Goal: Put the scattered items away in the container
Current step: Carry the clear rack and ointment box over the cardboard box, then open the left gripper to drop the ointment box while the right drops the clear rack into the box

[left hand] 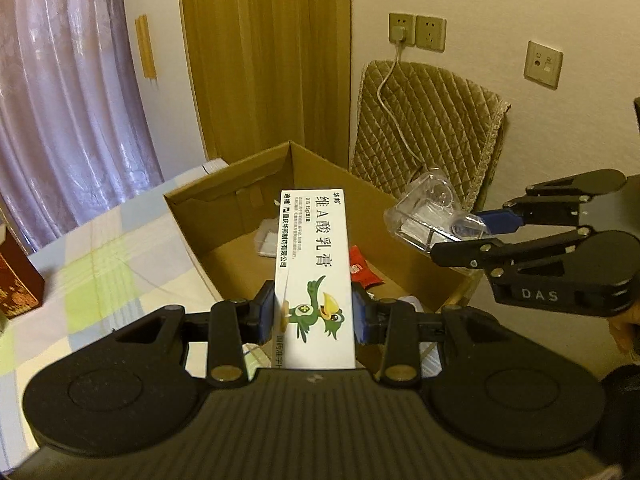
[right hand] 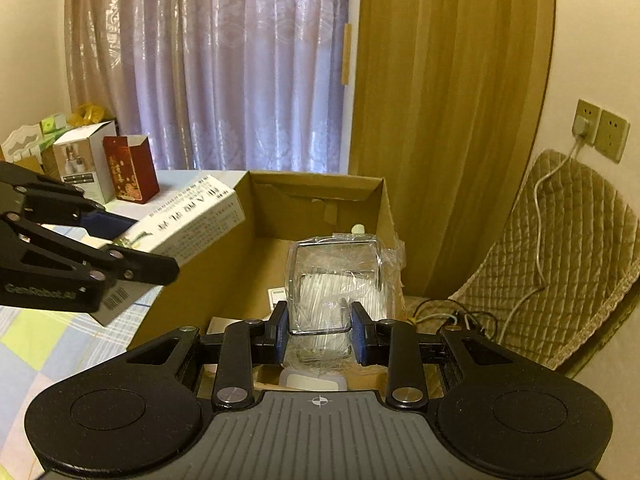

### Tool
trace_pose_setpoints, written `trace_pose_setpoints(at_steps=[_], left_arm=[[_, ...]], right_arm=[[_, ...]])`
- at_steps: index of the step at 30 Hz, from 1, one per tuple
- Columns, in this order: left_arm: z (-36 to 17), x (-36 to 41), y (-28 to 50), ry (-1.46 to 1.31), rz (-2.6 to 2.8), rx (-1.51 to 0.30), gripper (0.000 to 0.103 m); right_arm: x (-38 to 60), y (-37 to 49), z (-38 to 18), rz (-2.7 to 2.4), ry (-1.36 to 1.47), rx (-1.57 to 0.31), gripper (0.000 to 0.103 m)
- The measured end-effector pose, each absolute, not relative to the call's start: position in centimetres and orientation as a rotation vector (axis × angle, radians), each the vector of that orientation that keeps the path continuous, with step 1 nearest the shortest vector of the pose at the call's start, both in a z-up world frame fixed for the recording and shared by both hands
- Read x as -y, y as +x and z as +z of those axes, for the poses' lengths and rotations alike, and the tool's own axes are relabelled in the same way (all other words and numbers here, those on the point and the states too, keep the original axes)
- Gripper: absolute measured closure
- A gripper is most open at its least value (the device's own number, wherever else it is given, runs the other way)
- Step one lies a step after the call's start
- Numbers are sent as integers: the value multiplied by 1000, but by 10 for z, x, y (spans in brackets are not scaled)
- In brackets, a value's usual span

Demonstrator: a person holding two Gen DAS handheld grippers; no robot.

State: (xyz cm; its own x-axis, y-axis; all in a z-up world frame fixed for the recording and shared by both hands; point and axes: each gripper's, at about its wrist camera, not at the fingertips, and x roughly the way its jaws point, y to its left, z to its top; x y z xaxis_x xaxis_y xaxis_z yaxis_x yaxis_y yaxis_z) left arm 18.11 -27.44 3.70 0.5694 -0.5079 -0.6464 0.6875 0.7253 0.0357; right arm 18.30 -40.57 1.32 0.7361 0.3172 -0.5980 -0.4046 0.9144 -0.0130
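Left gripper [left hand: 314, 316] clamps white printed carton [left hand: 314, 256] (bird logo). Right gripper [right hand: 319, 332] grips clear plastic package [right hand: 334, 276] over open brown cardboard box [right hand: 316, 188]

Home setting, likely bedroom. Floor-length patterned sheer curtain [right hand: 224, 68] beside mustard drape [right hand: 448, 80]; pastel checked bedsheet [left hand: 100, 276]; quilted cushion [left hand: 432, 120] propped against wall; wall sockets [left hand: 416, 30] with plugged charger; gift boxes [right hand: 130, 172] stacked nearby.

Matt brown corrugated cardboard for the box [left hand: 320, 168], and a smooth printed white paper carton [left hand: 316, 272] pinched in the left gripper [left hand: 314, 316]. The right gripper [right hand: 319, 332] clamps a glossy clear plastic case [right hand: 336, 280]; both grippers are matt black plastic with blue pads [left hand: 266, 312]. Checked woven cloth [left hand: 100, 272] underneath.
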Motion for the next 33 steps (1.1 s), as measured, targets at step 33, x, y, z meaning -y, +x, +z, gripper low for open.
trace_pose_setpoints(at_steps=[33], left_arm=[[8, 295, 207, 317, -710, -714, 70]], right_arm=[[405, 199, -6, 401, -135, -663, 69]])
